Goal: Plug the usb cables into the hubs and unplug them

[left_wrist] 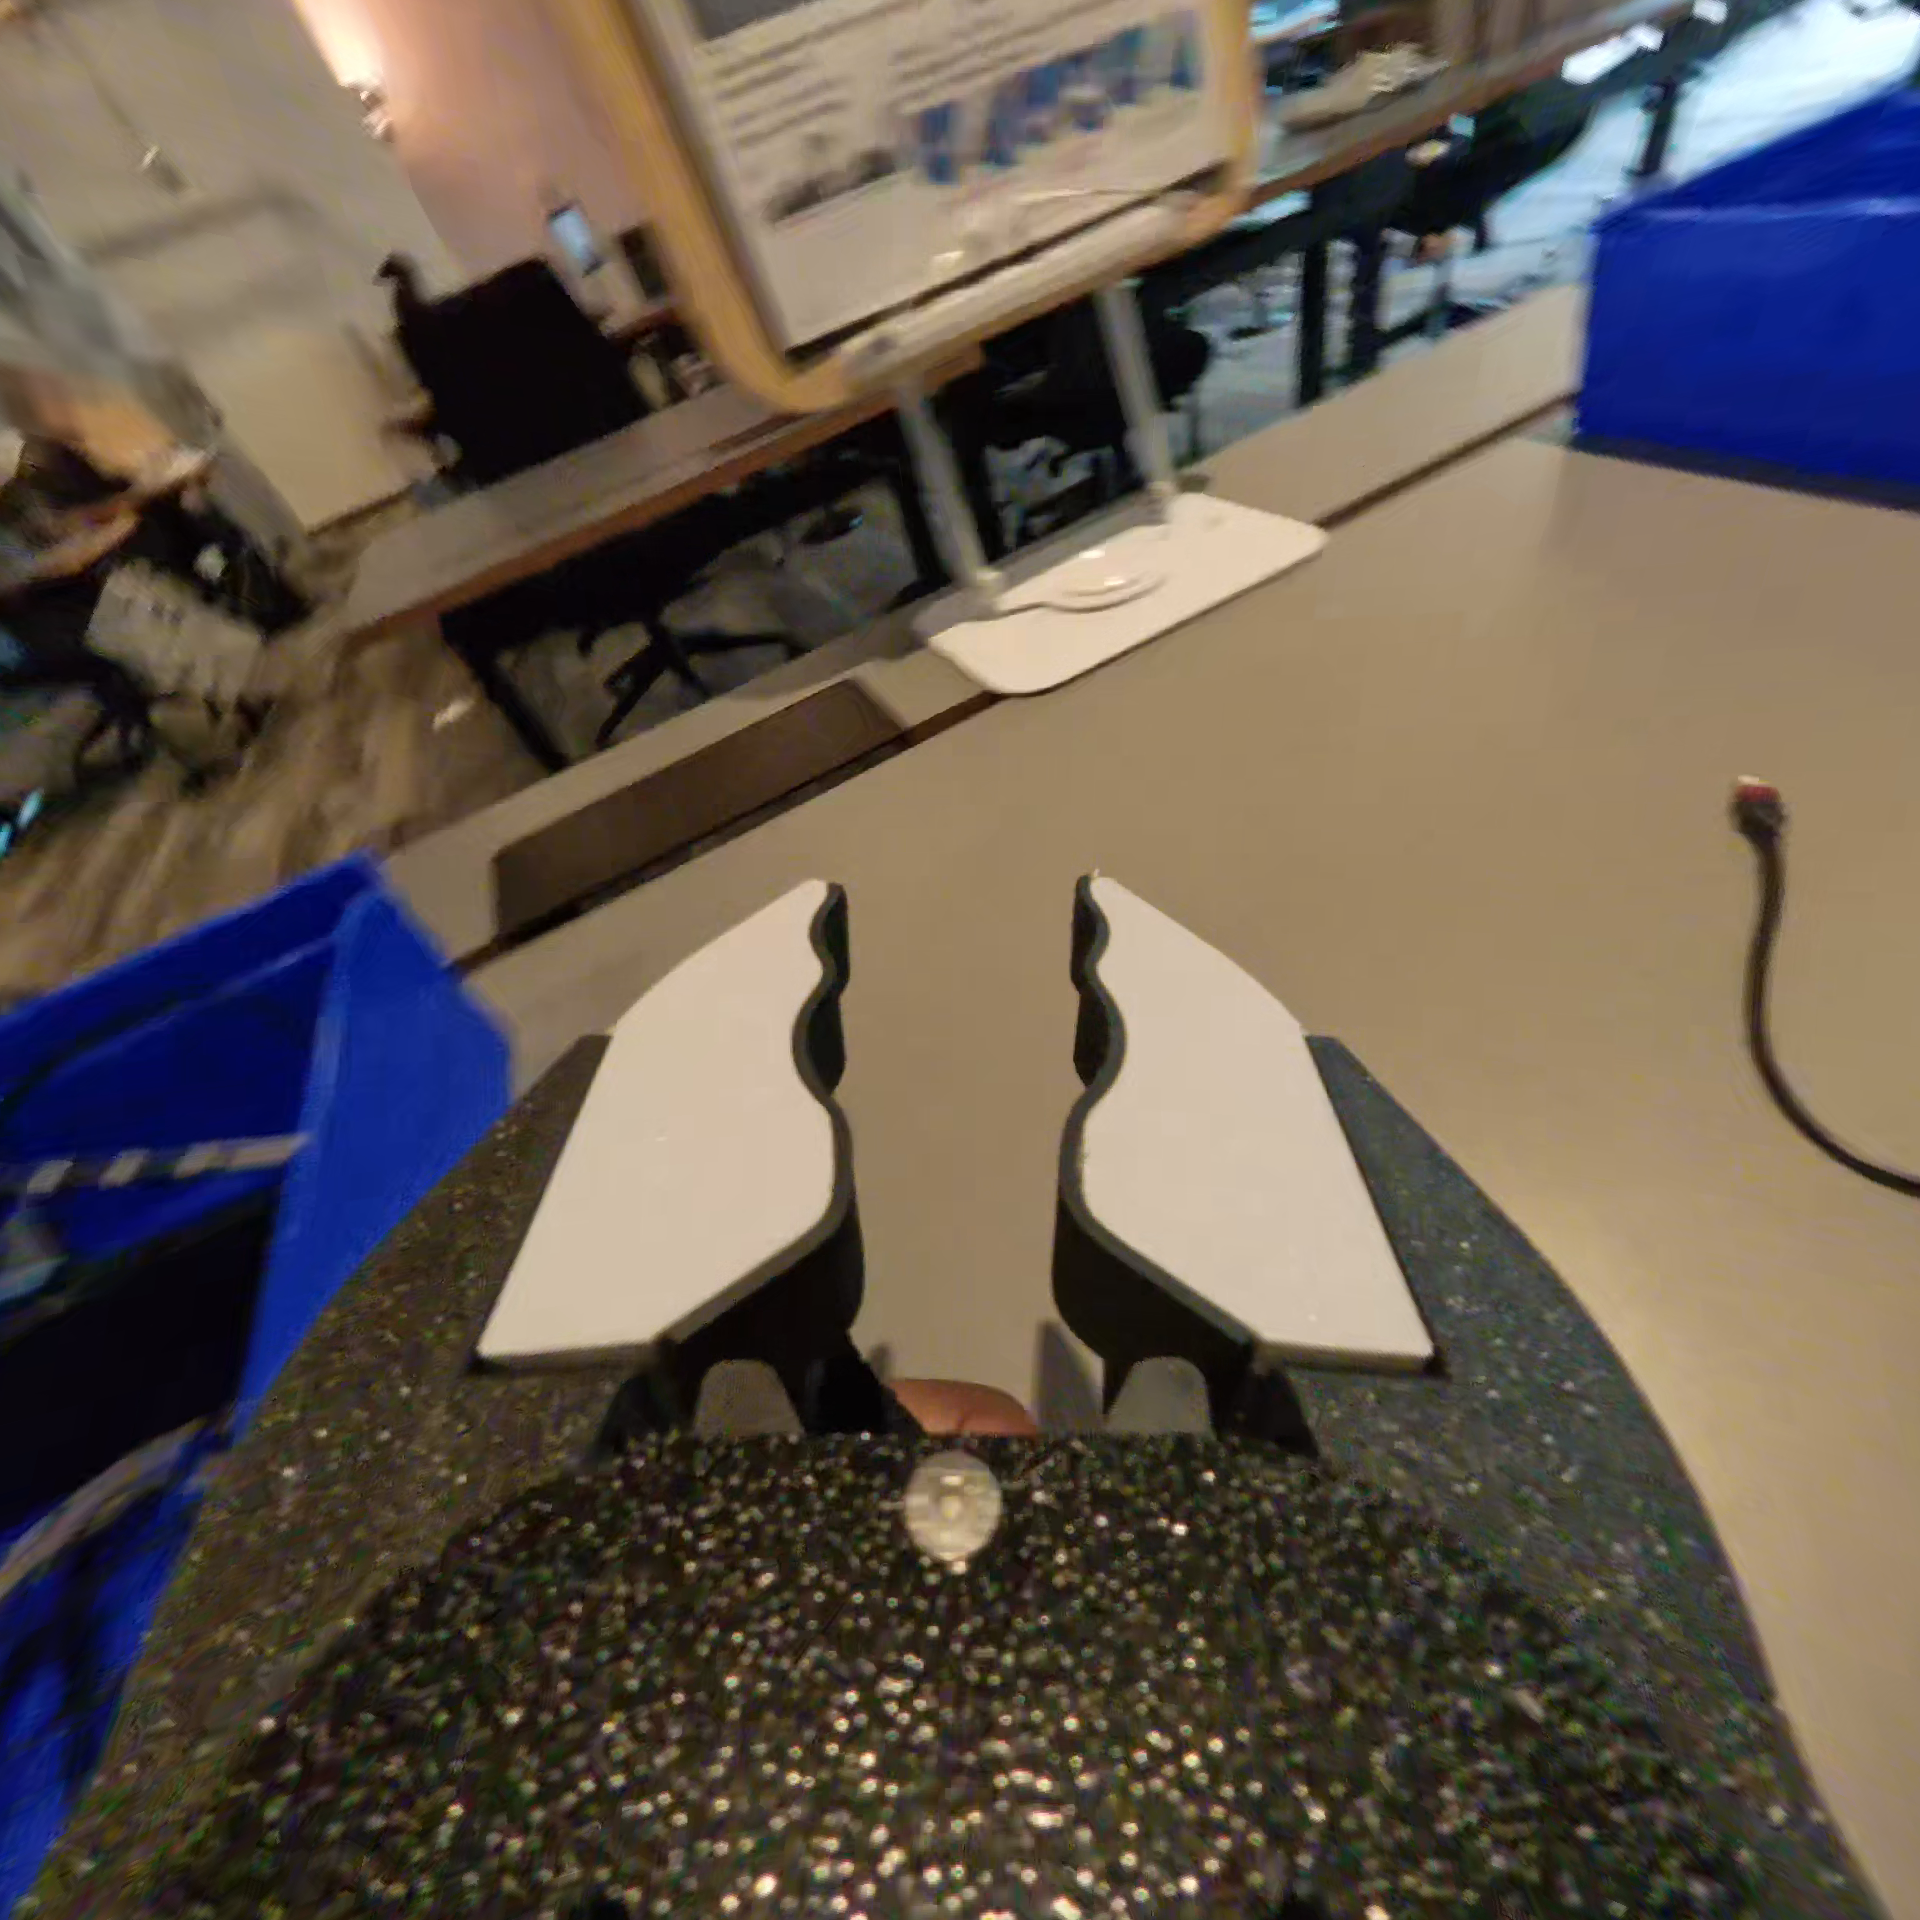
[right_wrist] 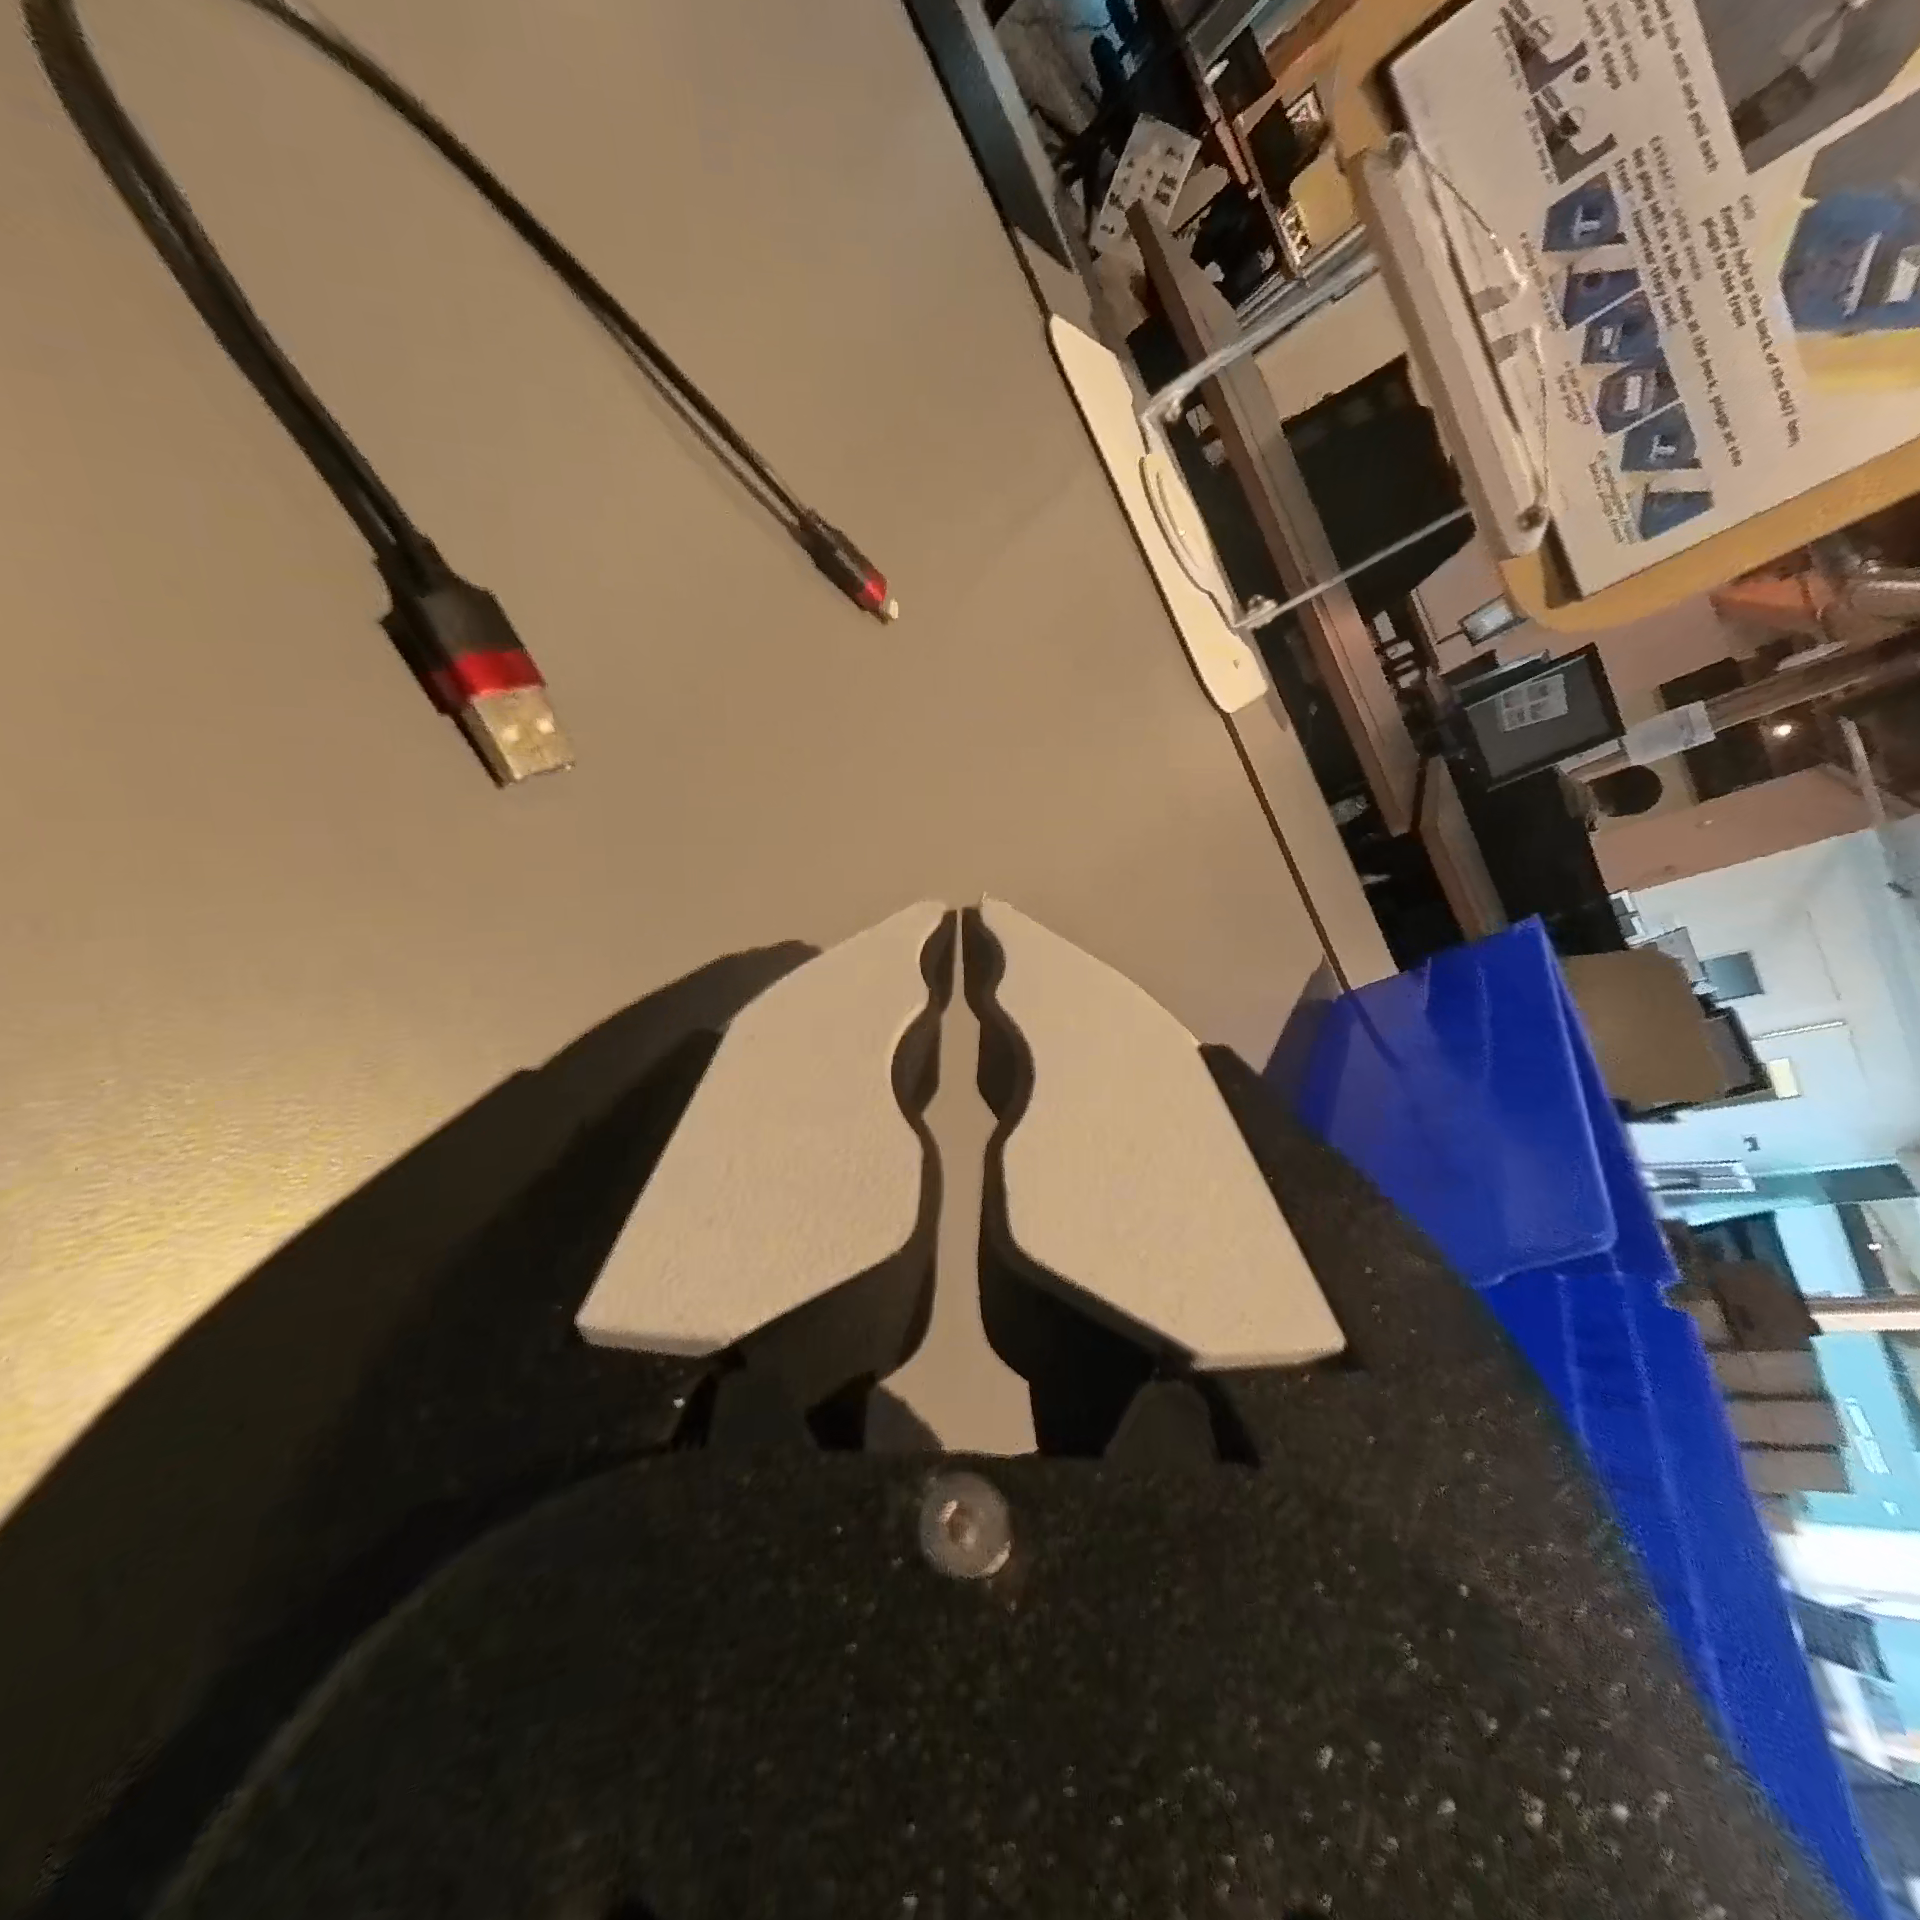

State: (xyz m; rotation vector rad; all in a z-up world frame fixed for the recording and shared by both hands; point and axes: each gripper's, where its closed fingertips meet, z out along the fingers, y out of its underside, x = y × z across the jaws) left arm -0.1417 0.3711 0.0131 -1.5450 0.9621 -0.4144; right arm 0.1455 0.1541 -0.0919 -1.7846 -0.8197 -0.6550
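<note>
A black braided USB cable [right_wrist: 260,343] lies on the grey table [right_wrist: 727,779]. Its big plug [right_wrist: 488,686] has a red band and a metal tip; its small plug [right_wrist: 847,571] lies to the right of it. My right gripper [right_wrist: 961,912] is shut and empty, above the table, below and right of both plugs. In the left wrist view my left gripper [left_wrist: 961,904] is open and empty over the table [left_wrist: 1351,831]. One red-banded plug of the cable [left_wrist: 1759,814] lies far to its right. No hub is in view.
A blue bin [left_wrist: 260,1091] stands at my left gripper's left, another blue bin [left_wrist: 1756,312] at the far right. A blue bin [right_wrist: 1507,1195] is beside my right gripper. A framed instruction sheet on a white stand [left_wrist: 1132,592] is at the table's far edge. Left tips to right tips: about 40 cm.
</note>
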